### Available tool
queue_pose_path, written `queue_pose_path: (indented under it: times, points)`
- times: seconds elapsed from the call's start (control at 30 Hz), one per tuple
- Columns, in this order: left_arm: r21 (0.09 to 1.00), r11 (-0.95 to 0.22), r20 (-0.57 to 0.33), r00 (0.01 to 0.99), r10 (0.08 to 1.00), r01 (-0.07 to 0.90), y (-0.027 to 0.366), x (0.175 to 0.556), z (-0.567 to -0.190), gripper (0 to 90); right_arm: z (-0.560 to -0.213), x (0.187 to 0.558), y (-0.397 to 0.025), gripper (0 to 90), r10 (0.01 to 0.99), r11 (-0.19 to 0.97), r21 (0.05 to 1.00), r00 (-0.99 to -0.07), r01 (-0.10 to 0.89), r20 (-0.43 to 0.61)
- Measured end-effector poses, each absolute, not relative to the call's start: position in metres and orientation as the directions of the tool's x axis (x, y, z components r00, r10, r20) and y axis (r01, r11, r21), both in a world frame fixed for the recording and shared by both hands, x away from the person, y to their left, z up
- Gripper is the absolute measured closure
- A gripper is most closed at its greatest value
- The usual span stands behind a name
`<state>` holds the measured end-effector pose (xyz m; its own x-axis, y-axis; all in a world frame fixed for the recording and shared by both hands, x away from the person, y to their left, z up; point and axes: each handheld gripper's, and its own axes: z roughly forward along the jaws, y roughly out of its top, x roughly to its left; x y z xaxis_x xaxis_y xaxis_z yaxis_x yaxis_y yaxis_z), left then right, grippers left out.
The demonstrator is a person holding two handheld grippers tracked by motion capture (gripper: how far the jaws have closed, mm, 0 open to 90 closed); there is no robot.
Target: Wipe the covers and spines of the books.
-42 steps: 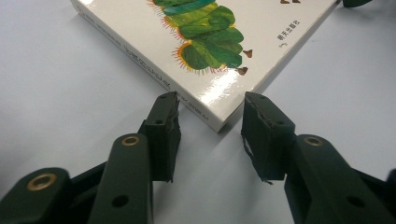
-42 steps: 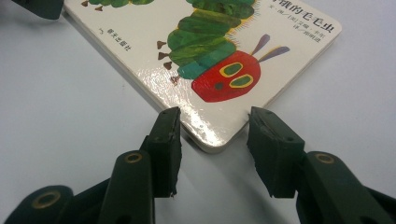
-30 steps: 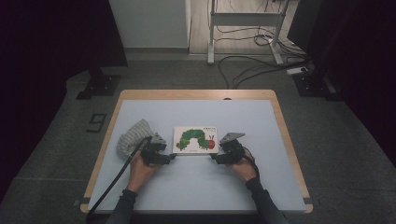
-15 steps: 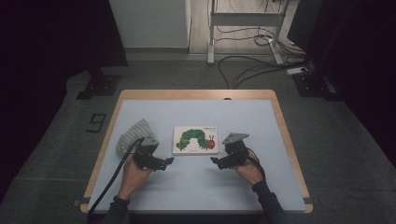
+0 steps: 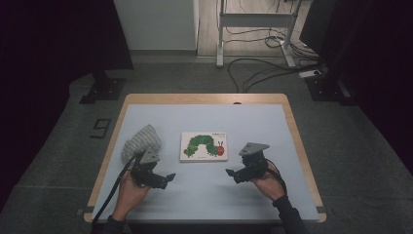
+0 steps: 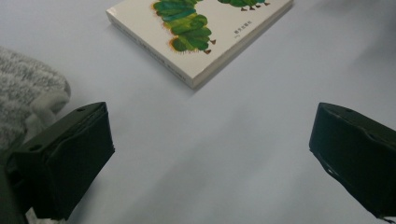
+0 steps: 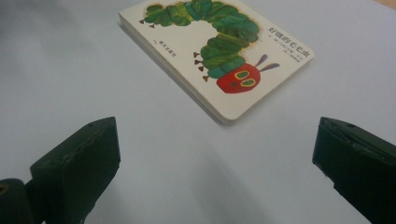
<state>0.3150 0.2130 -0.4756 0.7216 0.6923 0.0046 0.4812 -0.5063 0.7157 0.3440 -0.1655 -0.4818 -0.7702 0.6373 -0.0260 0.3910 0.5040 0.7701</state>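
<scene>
A white board book (image 5: 203, 146) with a green caterpillar on its cover lies flat and closed at the table's middle. In the left gripper view the book (image 6: 201, 32) sits ahead, past the jaws; in the right gripper view the book (image 7: 219, 51) lies ahead too, red caterpillar head nearest. My left gripper (image 5: 169, 178) is open, low over the table in front of the book's left corner, holding nothing. My right gripper (image 5: 230, 174) is open as well, in front of the book's right corner, jaws wide apart and empty.
A grey striped knitted cloth (image 5: 141, 141) lies bunched left of the book, just behind my left hand; the cloth (image 6: 25, 100) shows beside the left jaw. The blue-grey tabletop (image 5: 204, 195) has a wooden rim. Cables and stands sit on the floor beyond.
Both hands have drawn back from the book's sides toward the near edge of the table and slightly outward. The book and cloth have not moved.
</scene>
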Motion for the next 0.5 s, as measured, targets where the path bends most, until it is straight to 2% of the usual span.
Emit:
queue_pose_path:
  times: [0.2,0.5]
  points:
    - [0.692,-0.528,0.029,0.712,0.702,0.492,0.225,0.302,-0.489,0.0,-0.484,0.333,-0.185,0.2,0.656,0.495,0.773,-0.754,0.396,-0.034]
    - [0.673,-0.524,-0.002,0.710,0.704,0.521,0.238,0.294,-0.514,0.0,-0.510,0.324,-0.215,0.0,0.713,0.451,0.768,-0.701,0.455,-0.003]
